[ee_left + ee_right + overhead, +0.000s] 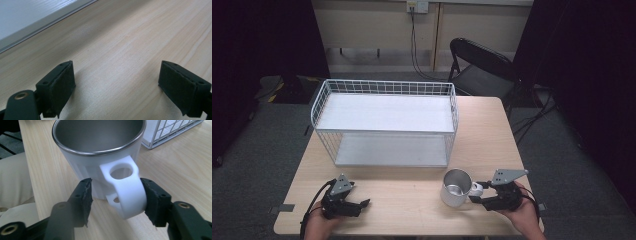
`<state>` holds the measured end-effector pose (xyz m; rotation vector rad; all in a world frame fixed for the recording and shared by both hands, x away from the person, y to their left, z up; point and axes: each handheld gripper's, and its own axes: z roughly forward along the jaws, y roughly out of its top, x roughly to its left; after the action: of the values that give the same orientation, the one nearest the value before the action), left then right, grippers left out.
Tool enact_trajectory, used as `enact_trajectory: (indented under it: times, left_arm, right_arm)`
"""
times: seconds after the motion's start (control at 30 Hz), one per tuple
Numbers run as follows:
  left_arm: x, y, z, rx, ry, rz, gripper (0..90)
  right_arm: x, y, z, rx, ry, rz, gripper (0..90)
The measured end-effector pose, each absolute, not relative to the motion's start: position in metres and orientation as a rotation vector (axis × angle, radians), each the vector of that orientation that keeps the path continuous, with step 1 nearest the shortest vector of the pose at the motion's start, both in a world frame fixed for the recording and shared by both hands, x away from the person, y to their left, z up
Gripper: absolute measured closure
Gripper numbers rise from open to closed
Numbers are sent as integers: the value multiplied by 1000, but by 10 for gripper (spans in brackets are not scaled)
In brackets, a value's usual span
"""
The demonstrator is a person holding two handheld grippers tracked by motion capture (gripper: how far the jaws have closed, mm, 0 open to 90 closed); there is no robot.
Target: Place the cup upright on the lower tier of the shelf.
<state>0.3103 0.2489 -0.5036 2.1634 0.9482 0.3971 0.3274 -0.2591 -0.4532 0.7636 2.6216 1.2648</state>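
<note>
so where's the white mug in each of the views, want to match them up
High view: the white mug stands at lower centre-right on the table, its handle toward the right gripper.
Right gripper view: the mug is at top centre, its handle between the jaws.
Left gripper view: bare table and the rack's base edge.
Shared landmark: the white wire rack, at that view's upper right corner.

Open tabletop up front, wire rack across the back

The table (412, 200) lies bare between the left gripper (362, 204) and the mug (456, 187). The white wire rack (384, 122) blocks the far half; a strip of table stays free to its right, and the mug stands just before its front right corner.
</note>
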Motion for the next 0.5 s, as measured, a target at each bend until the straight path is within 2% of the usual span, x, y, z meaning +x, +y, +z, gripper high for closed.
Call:
enact_trajectory:
  times: [0.17,0.5]
  left_arm:
    - [310,249,-504,2163,948,396,130]
    - [310,249,-504,2164,947,396,130]
  right_arm:
    - [327,-261,-452,769,2643,1277,505]
    - [329,-255,-453,753,2652,1284,476]
